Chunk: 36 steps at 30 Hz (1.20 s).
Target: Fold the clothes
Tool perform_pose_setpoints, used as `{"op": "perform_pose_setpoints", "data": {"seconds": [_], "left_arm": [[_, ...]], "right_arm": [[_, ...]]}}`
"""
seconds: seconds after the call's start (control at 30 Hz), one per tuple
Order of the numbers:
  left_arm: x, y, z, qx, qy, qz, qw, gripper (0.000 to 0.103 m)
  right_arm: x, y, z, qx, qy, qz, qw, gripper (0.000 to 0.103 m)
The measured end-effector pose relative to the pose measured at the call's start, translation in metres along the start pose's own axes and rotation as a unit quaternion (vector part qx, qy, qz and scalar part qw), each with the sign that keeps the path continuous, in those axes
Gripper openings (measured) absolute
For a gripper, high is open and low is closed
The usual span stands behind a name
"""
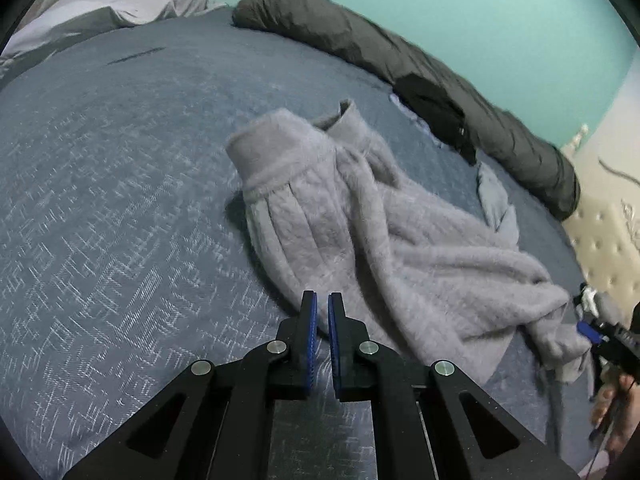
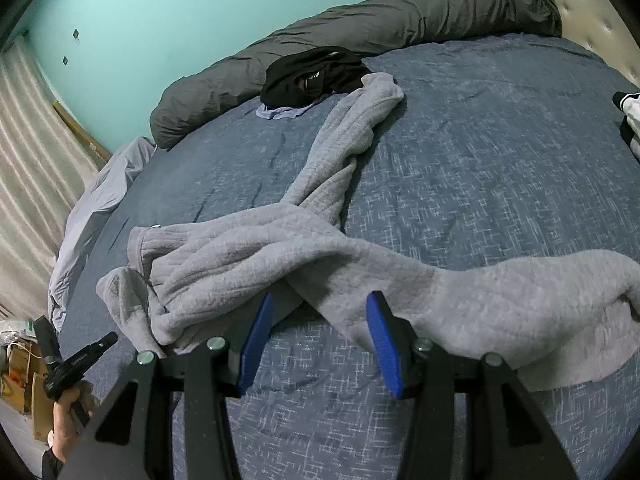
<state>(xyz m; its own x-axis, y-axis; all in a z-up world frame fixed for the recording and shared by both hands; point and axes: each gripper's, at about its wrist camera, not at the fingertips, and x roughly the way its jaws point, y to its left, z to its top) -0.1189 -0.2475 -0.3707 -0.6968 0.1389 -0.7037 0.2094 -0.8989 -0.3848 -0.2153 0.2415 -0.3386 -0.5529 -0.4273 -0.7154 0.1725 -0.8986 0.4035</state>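
Left wrist view: the left hand-held gripper [image 1: 322, 306] is seen with its blue pads [image 1: 311, 332] drawn almost together, and nothing can be made out between them; it is held at a downward slant just at the near edge of the grey fleece garment [image 1: 360, 240]. The garment is spread crumpled across the blue bedspread [image 1: 100, 200], one cuffed end raised toward the far side, so that its shape can be judged before a fold is begun.

From the right wrist view, the right hand-held gripper [image 2: 320, 332] is held with its jaws apart, bare bedspread showing between them and the twisted fabric lying just beyond the tips; no cloth is clamped. It is judged to be kept ready beside a corner of the garment for a grasp.

Farther out, a black garment [image 2: 312, 76] is left near a rolled dark duvet [image 2: 360, 28] along the far edge, well clear of the working area.
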Motion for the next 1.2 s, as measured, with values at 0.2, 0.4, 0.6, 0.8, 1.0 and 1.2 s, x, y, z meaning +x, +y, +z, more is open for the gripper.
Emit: {"op": "perform_pose_setpoints", "data": {"seconds": [0.2,0.4,0.6,0.8,1.0,1.2], "left_arm": [[0.022,-0.031,0.019,0.032,-0.004,-0.002,0.9995,0.052],[0.060,-0.022,0.023,0.025,0.030,0.017,0.9991,0.024],[0.040,-0.008,0.015,0.012,0.022,0.007,0.9996,0.004],[-0.019,0.010,0.001,-0.006,-0.002,-0.001,1.0000,0.004],[-0.055,0.028,-0.019,-0.035,0.006,-0.019,0.9992,0.004],[-0.065,0.034,-0.044,-0.054,0.047,-0.013,0.9974,0.008]], "right_arm": [[0.006,0.002,-0.002,-0.004,0.005,-0.004,1.000,0.049],[0.005,-0.002,-0.001,-0.001,0.007,-0.010,1.000,0.049],[-0.017,-0.002,0.000,-0.006,-0.002,-0.010,1.000,0.049],[-0.058,-0.010,-0.005,0.000,-0.016,-0.013,1.000,0.049],[-0.103,-0.030,-0.021,0.016,-0.024,-0.032,0.999,0.049],[-0.145,-0.051,-0.035,0.030,-0.039,-0.040,0.998,0.049]]}}
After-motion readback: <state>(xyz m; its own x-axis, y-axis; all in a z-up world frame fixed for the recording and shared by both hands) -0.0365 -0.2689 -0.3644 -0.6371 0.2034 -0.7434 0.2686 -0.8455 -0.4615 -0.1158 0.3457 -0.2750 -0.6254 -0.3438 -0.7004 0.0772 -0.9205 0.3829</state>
